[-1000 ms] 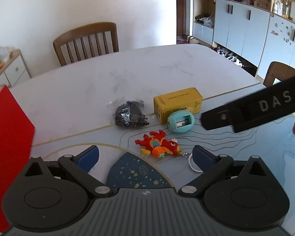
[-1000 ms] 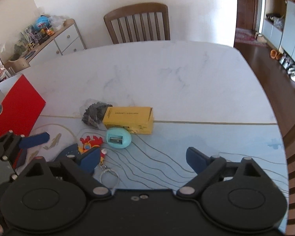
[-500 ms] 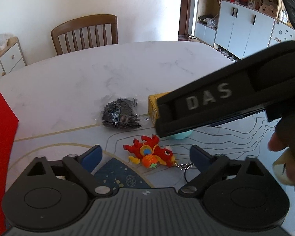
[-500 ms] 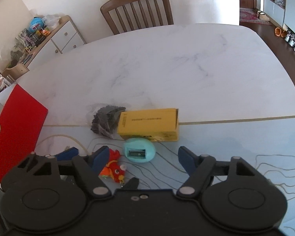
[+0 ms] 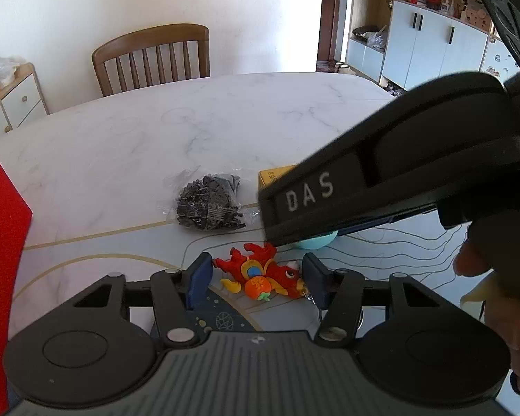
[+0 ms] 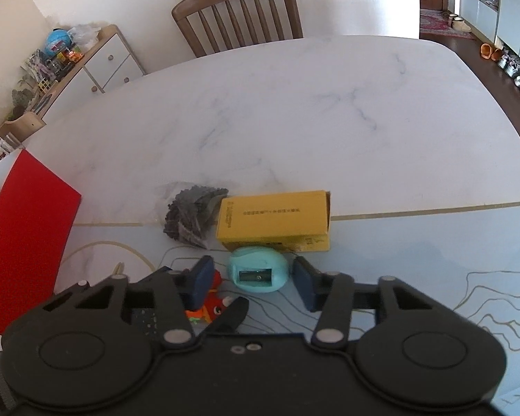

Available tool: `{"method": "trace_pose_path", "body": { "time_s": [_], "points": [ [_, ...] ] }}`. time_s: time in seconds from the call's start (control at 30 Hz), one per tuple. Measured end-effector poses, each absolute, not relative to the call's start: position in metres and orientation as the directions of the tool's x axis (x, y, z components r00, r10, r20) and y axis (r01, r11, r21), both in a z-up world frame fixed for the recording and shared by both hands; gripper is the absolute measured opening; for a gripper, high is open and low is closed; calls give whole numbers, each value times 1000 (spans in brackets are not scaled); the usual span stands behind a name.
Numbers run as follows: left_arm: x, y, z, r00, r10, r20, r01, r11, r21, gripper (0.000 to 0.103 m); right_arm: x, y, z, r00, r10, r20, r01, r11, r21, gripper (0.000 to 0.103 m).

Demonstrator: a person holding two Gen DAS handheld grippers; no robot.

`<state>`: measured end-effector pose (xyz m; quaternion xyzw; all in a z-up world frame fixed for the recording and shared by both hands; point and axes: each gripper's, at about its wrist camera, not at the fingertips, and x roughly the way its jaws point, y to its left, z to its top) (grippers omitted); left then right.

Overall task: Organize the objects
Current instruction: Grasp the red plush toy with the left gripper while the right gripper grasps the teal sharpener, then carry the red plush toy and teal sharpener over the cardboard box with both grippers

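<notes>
A red dragon keychain toy (image 5: 260, 274) lies on the pale blue mat between the pads of my left gripper (image 5: 256, 282). Its jaws are closing, and the pads stand right at the toy's two ends. A teal egg-shaped pencil sharpener (image 6: 258, 274) sits between the pads of my right gripper (image 6: 253, 280). Those jaws are closing too, with a small gap still showing on the left side. In the left wrist view the right gripper's black body (image 5: 364, 187) hides most of the sharpener. In the right wrist view only a bit of the toy (image 6: 211, 306) shows.
A yellow box (image 6: 274, 220) stands just behind the sharpener, with a clear bag of small black parts (image 6: 190, 216) to its left. A red box (image 6: 20, 242) stands at the table's left edge. A wooden chair (image 6: 239, 10) is at the far side. A person's hand (image 5: 495, 312) holds the right gripper.
Both grippers' jaws have narrowed from wide open. The right gripper has shifted left over the sharpener. The left gripper's pads have closed in on the dragon toy.
</notes>
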<state>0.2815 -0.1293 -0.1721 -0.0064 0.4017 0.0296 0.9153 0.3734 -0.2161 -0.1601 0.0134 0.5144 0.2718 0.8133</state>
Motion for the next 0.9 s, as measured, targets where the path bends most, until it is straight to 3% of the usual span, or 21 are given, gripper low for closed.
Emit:
{"method": "trace_pose_path", "body": {
  "time_s": [0.1,0.9],
  "points": [
    [281,-131,-170,673,49,-738,-61,998,11,56,373,-216,-161,324,451,-831,-429,853,296,38],
    [247,-110,-148,667,34,-745,-69,998,-16,53,334,-263,-132,349,482,-804,-460,835,301,38]
  ]
}}
